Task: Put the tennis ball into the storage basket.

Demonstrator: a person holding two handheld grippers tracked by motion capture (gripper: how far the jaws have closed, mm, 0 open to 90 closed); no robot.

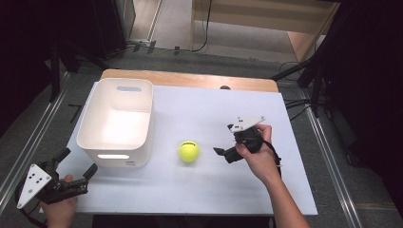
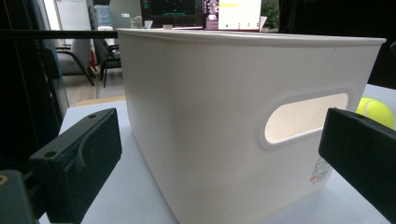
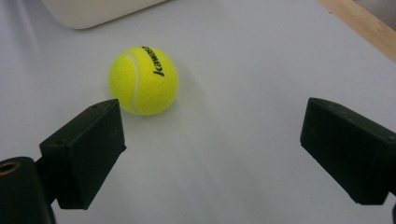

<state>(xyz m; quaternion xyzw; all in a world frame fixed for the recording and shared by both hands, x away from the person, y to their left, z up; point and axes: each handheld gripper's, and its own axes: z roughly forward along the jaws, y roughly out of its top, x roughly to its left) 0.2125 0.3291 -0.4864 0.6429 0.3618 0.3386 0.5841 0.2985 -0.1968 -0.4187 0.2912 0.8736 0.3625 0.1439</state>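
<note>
The right claw (image 1: pixel 222 153) is standing spread, nothing between its jaws, pointing toward the ball (image 1: pixel 188 151) from the side away from the bin. In the right gripper view the ball (image 3: pixel 143 80) is sitting just ahead of the claw's near jaw and off to that side, not yet between the two jaws and apparently not touched by either. So the grasp is not made: the reach looks nearly complete, but the claw is still needing to line up around the ball before closing.

Beyond the ball, farther from this claw, the white bin (image 1: pixel 117 122) is standing upright and open, and nothing is lying inside that I can see. Presumably the ball is going there, so pickup, carry and drop are all remaining.

The left claw (image 1: pixel 76 162) is resting spread too, holding nothing, just beside the bin's near corner. In its own view the bin wall (image 2: pixel 224 116) is looming right ahead, the ball (image 2: pixel 376 111) peeking past it.
</note>
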